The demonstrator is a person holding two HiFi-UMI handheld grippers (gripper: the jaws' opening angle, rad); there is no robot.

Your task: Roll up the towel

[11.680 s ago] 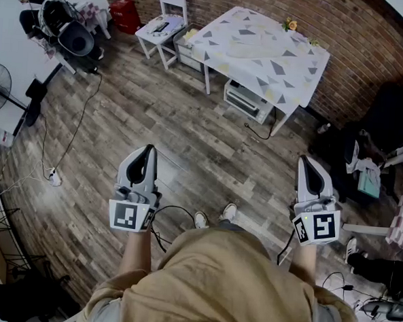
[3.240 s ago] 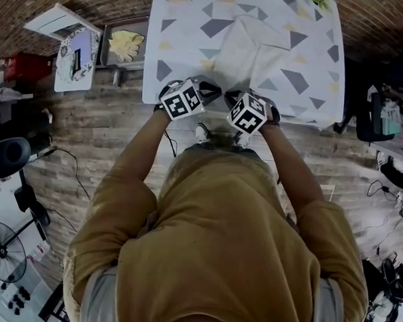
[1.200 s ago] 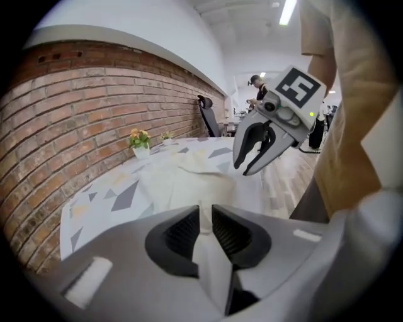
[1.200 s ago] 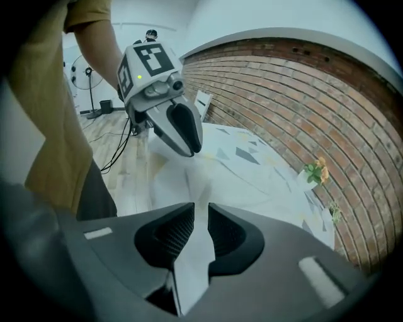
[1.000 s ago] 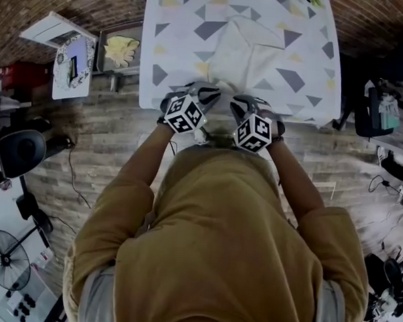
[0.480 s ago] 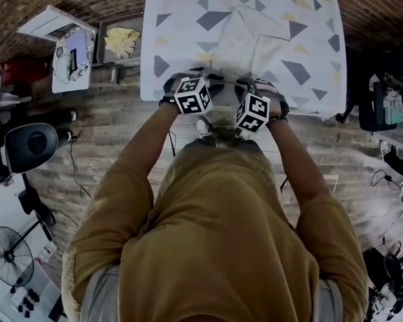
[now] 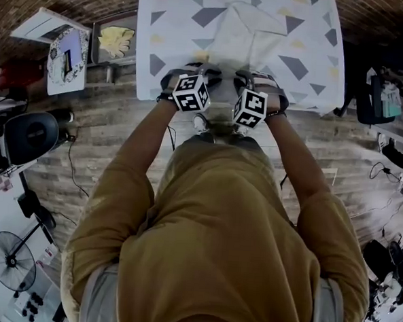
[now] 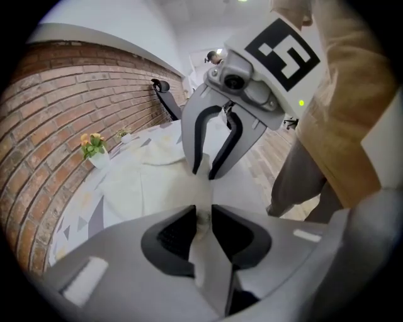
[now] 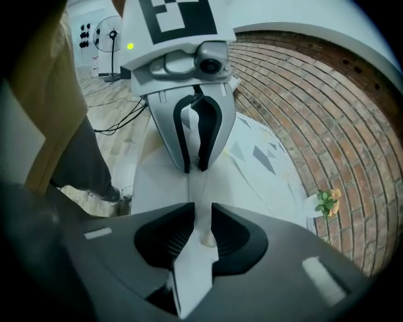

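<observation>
On the triangle-patterned table, a pale, creased towel

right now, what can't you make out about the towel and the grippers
Head view: near edge of the cream cloth towel, covered by the left gripper and right gripper.
Both gripper views: how much towel each gripper holds, covered by its own grey body.
Head view: far end of the triangle-patterned table, cut off by the top edge.
Head view: the yellow item in the grey tray, too small to identify.
</observation>
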